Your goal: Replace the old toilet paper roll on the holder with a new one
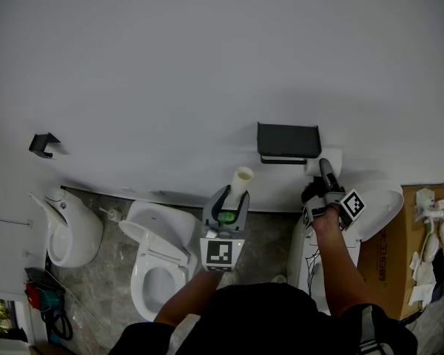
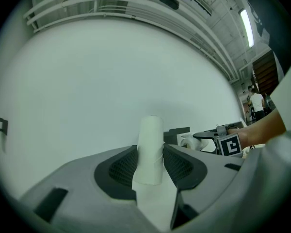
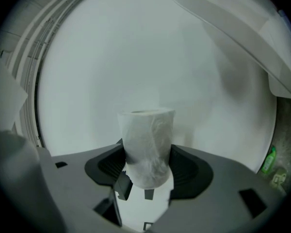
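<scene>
Your left tool (image 2: pixel 150 165) is clamped on the old roll (image 2: pixel 151 148): both pads press its lower part, and the slim pale tube stands upright between them, its upper part rising clear of the jaws. In the head view, that left tool (image 1: pixel 231 202) sits in front of you with the old roll (image 1: pixel 241 183) poking up and leaning slightly right, well apart from the black holder (image 1: pixel 288 143) on the white wall (image 1: pixel 170 65).

Your right tool (image 3: pixel 146 168) grips the new roll (image 3: pixel 146 144), a plump white roll in a thin crinkled wrap. The jaws stand wide around it and the pads bear on both its sides. Its top end faces up and a little away from the camera.

From the head view, your right tool (image 1: pixel 324 170) holds the new roll (image 1: pixel 311 168) just beside the holder's lower right corner, close against the wall. Whether the roll touches the holder, you cannot tell. The left gripper view shows the same from the side: the holder (image 2: pixel 177 134) with the new roll (image 2: pixel 188 141) just beside it.

Below you stand a toilet with its lid up (image 1: pixel 159 261), a second white fixture (image 1: pixel 68 231) at the left and a cardboard box (image 1: pixel 403 231) at the right.
</scene>
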A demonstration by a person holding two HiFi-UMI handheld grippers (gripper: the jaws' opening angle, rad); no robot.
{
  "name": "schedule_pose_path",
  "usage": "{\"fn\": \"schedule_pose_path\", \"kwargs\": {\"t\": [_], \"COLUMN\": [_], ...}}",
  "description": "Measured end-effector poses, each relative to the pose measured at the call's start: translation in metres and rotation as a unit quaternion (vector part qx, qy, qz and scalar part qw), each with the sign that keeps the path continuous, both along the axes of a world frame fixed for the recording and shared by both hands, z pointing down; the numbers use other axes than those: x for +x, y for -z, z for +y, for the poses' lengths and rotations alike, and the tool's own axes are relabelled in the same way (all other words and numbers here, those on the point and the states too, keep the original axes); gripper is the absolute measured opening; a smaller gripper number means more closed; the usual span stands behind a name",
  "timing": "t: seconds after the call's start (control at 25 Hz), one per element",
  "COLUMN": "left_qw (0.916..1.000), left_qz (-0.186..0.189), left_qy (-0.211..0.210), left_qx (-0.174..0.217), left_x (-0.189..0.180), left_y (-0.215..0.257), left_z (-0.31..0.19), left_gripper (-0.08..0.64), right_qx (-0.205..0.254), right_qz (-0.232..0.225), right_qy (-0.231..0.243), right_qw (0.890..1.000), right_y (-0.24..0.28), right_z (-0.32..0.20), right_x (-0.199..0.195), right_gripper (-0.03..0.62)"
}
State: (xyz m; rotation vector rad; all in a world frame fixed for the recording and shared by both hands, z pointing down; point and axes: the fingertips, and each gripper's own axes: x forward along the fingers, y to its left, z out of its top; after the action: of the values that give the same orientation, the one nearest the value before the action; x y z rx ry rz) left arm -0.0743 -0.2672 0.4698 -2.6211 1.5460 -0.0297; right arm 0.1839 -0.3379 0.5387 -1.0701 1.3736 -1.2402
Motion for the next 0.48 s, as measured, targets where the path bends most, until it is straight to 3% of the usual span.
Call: {"fn": "schedule_pose_path", "kwargs": {"t": [0.48], "left_qw": [1.0000], "left_qz": [-0.002], "left_qy": [-0.006], "left_qx": [-0.004], "left_x": [-0.012], "left_y": [-0.003], "left_z": [0.000], "left_gripper": [0.164], "right_qx": [-0.003], "right_qz": [-0.005], "right_qy": [0.032], "right_qw": [0.999], "right_y": [0.001], "right_z": [-0.007], "right_x": [-0.048], "right_gripper": [0.272]}}
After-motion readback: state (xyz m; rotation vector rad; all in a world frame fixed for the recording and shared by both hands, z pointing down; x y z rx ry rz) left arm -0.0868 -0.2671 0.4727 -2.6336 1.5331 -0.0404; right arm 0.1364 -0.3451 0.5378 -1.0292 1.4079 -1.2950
